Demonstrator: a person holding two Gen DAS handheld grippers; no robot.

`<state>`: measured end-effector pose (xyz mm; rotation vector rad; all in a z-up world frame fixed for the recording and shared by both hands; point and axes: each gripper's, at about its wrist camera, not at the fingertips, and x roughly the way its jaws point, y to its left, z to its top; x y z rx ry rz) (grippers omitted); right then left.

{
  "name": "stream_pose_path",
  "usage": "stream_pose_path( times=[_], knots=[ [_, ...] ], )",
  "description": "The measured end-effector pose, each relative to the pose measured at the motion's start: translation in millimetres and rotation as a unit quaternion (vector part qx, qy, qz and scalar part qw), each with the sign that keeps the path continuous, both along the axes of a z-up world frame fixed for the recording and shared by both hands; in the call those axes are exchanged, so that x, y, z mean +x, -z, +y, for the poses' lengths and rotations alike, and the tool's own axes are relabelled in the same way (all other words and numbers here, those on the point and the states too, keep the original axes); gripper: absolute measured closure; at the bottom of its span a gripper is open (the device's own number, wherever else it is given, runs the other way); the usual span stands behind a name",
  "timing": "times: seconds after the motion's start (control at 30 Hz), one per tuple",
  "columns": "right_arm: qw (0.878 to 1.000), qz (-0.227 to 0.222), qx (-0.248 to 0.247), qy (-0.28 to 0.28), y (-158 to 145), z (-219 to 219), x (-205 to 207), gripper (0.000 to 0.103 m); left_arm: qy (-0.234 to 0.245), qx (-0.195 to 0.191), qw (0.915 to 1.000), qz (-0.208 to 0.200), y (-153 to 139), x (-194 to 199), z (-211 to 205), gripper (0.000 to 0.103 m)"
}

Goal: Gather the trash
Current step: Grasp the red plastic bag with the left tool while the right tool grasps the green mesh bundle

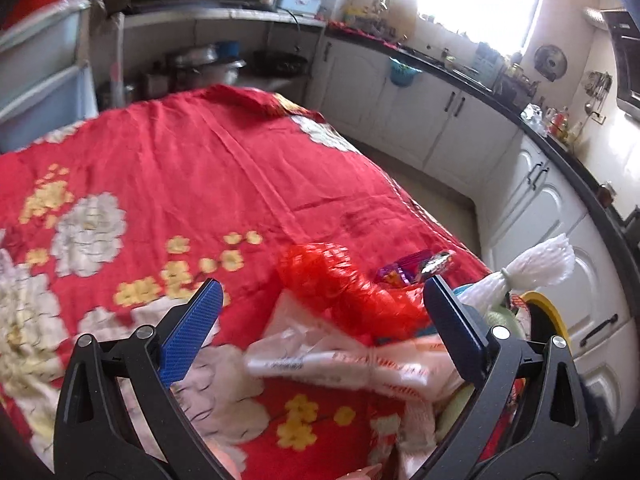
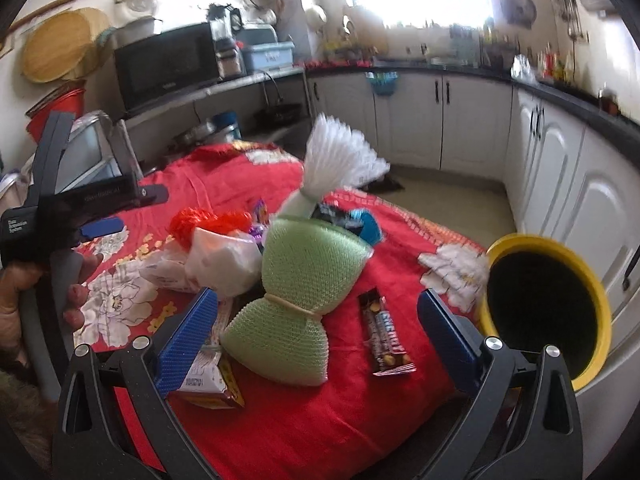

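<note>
R gripper (image 2: 318, 320) fingers wide apart, nothing clamped; green mesh bundle (image 2: 298, 300) lies betw them on red floral cloth (image 2: 320, 432), candy bar wrapper (image 2: 386, 334) just inside R finger, printed packet (image 2: 212, 376) under L finger; yellow-rimmed bin (image 2: 560, 308) at table edge, far R. L gripper (image 1: 320, 304) also spread, empty; crumpled clear wrapper (image 1: 320, 356) betw its fingers, red net (image 1: 344, 284) beyond, purple wrapper (image 1: 416, 268) further; white net (image 1: 536, 264) outside its R finger.
</note>
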<state>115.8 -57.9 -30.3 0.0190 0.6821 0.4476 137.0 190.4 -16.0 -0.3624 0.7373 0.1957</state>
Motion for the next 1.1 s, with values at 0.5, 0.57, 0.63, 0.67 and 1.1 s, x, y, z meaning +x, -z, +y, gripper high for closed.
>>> stream_pose_path(
  times=[0.5, 0.57, 0.63, 0.67, 1.1],
  knots=[
    [0.990, 0.131, 0.054, 0.002, 38.8, 10.6, 51.9, 0.016, -0.003, -0.097, 0.9933, 0.062, 35.9, 45.0, 26.2, 0.038],
    [0.987, 0.146, 0.060, -0.005, 40.7, 9.8, 54.6, 0.024, -0.001, -0.102, 0.9924, 0.070, 38.8, 46.8, 26.0, 0.055],
    [0.986, 0.154, 0.066, -0.014, 42.0, 9.8, 55.4, 0.030, 0.000, -0.103, 0.9921, 0.072, 40.8, 47.5, 25.9, 0.061],
    [0.985, 0.157, 0.070, -0.018, 42.0, 9.0, 55.6, 0.035, 0.003, -0.104, 0.9920, 0.073, 41.5, 47.6, 25.3, 0.066],
    [0.987, 0.130, 0.090, -0.039, 23.0, -7.4, 39.3, 0.051, 0.003, -0.067, 0.9976, 0.017, 5.0, 24.9, 30.1, 0.089]
  ],
)
